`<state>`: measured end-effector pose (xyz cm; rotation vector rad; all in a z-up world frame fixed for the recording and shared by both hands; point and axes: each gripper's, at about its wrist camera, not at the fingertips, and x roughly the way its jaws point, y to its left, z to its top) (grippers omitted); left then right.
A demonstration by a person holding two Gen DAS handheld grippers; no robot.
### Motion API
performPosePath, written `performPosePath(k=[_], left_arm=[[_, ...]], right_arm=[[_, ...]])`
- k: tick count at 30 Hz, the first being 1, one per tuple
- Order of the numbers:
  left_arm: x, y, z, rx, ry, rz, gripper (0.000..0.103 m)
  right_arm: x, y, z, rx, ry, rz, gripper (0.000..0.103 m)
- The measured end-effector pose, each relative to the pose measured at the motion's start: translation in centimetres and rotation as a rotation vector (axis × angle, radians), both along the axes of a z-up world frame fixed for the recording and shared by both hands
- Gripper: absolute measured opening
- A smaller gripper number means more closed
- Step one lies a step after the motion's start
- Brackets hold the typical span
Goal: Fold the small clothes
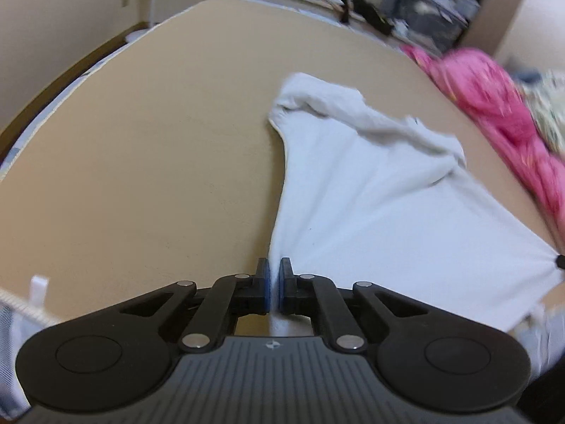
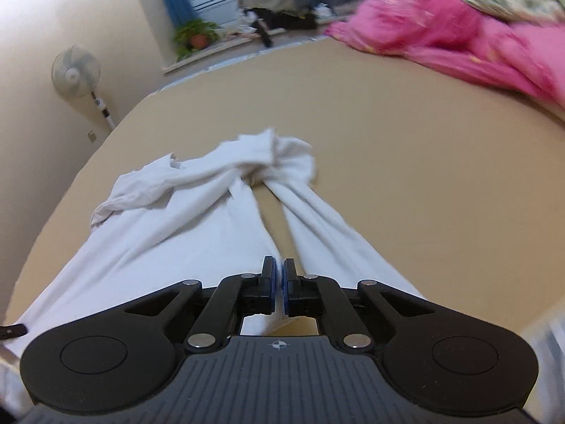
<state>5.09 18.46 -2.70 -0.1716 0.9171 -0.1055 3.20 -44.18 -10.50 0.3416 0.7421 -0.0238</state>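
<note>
One tan bed (image 1: 141,148) fills both views, with a pink blanket (image 2: 441,35) at two o'clock. On it lies the white garment (image 1: 370,194), stretched taut toward the near edge, its far end bunched and twisted at twelve o'clock. The left gripper (image 1: 273,288) is clamped on one near corner; the right gripper (image 2: 280,291) pinches another, cloth showing between its pads. Folding looks barely begun: the garment is only being pulled flat, and every fold remains.

White garment (image 1: 381,205) lies on tan bed, partly spread. Near edge is drawn taut ahead of both jaws; far end is bunched and twisted, with a gap in the cloth.
</note>
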Motion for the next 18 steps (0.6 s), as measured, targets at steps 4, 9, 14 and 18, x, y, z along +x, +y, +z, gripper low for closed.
performPosePath(k=[4,9,14,18], left_arm=[[-2.0,-1.4,-1.8,0.107,0.119,-0.067,0.005],[-1.3,-3.8,-4.0,0.280,0.212,-0.108,0.010],[0.1,-4.8,-1.8,0.205,0.090,-0.062,0.026],[0.9,-6.6,-1.8,0.205,0.060,-0.060,0.027]], right_arm=[[-5.9,-2.4,-2.0,0.059,0.192,0.002,0.003],[-6.2,-0.7,-5.7,-0.041,0.375,0.179,0.004],[-3.3,-5.0,-4.0,-0.072,0.175,-0.010,0.013],[1.1,-9.1,-4.9,-0.124,0.170,-0.151,0.047]])
